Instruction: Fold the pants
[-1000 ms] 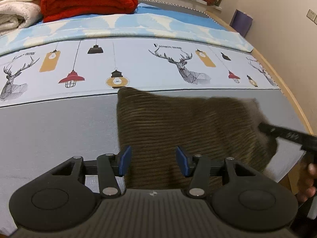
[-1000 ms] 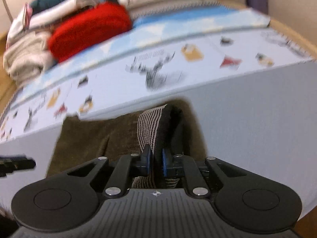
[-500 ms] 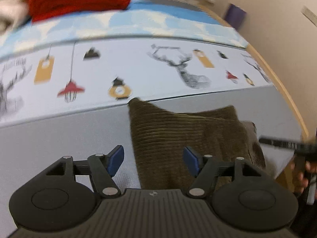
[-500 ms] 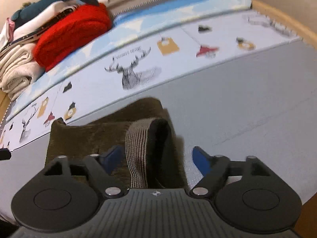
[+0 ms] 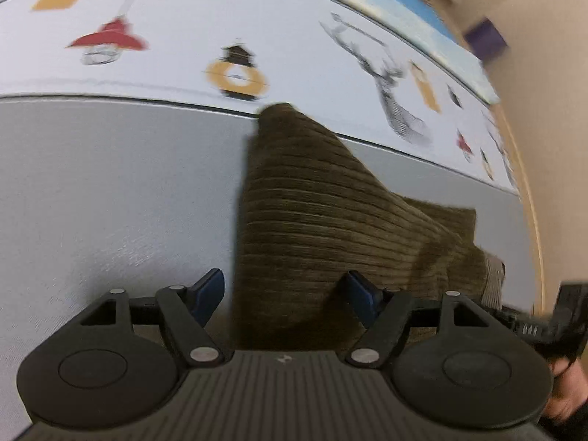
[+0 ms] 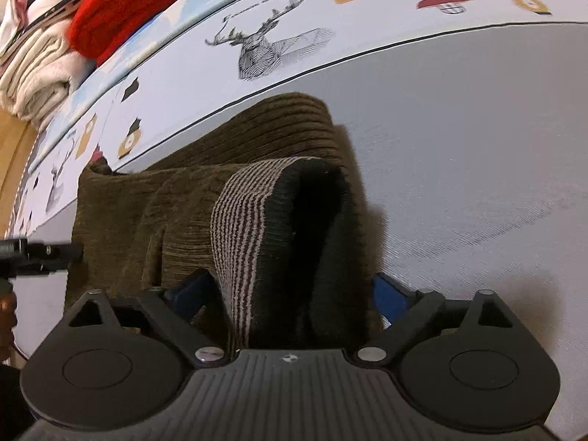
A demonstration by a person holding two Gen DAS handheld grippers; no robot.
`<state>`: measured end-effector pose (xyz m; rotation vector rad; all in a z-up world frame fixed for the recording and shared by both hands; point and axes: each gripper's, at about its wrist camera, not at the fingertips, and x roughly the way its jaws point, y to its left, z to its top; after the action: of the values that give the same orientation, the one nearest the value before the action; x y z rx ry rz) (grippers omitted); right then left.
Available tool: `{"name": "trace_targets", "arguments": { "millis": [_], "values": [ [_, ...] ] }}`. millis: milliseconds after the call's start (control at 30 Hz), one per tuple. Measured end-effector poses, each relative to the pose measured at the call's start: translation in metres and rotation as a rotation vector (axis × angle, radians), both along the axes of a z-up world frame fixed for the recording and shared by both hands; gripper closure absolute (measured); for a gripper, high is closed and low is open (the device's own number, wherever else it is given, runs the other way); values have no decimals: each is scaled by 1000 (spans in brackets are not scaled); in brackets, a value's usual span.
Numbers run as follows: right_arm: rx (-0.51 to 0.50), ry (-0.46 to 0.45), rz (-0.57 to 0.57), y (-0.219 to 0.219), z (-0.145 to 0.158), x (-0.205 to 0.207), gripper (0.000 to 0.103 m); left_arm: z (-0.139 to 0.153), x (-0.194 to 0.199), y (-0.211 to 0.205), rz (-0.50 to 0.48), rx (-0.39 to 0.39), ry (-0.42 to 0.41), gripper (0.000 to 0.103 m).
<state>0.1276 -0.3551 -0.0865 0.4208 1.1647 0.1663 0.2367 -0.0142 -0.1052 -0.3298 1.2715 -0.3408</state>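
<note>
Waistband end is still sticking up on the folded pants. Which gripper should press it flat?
Probably the right gripper: it is open, with the raised striped waistband standing between its fingers. The left gripper is open at the opposite edge of the pants.

Printed bedsheet with deer and lanterns; red blanket beside cream blankets.

A home bedroom: printed bedsheet, folded blankets.
</note>
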Motion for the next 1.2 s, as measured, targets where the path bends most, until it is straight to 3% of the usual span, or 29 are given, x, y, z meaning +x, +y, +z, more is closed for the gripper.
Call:
{"name": "trace_targets", "arguments": {
  "millis": [100,167,300,333,567,700,800,867,933,1033,1100,1167,1200],
  "values": [
    [-1,-19,15,0,2,-1,17,-6,5,-8,-36,-13,8,27],
    [-17,-49,29,3,6,-2,30,-9,7,-10,-52,1,-5,33],
    [-43,-123,31,9,19,-6,48,2,4,-10,-76,22,-55,68],
    [-31,-140,24,8,23,-5,53,11,3,-8,-83,27,-91,71],
    [74,-377,66,33,60,21,57,68,-1,32,10,90,-390,72],
    [108,-463,95,64,74,50,57,82,5,65,114,93,-463,71],
    [91,-465,82,85,73,74,53,84,9,83,172,137,-494,61],
    [16,-410,48,99,62,89,39,82,7,91,215,209,-488,61],
    [-92,-343,12,109,52,98,38,77,6,94,198,224,-443,61],
    [-78,-321,37,116,51,99,40,75,-2,85,109,204,-420,61],
    [-125,-310,92,124,49,97,39,67,-6,78,20,215,-390,60],
    [-239,-238,148,133,34,97,40,37,-4,69,-70,282,-241,57],
    [-263,-228,158,134,30,96,40,23,-6,66,-87,335,-177,47]
  ]
}}
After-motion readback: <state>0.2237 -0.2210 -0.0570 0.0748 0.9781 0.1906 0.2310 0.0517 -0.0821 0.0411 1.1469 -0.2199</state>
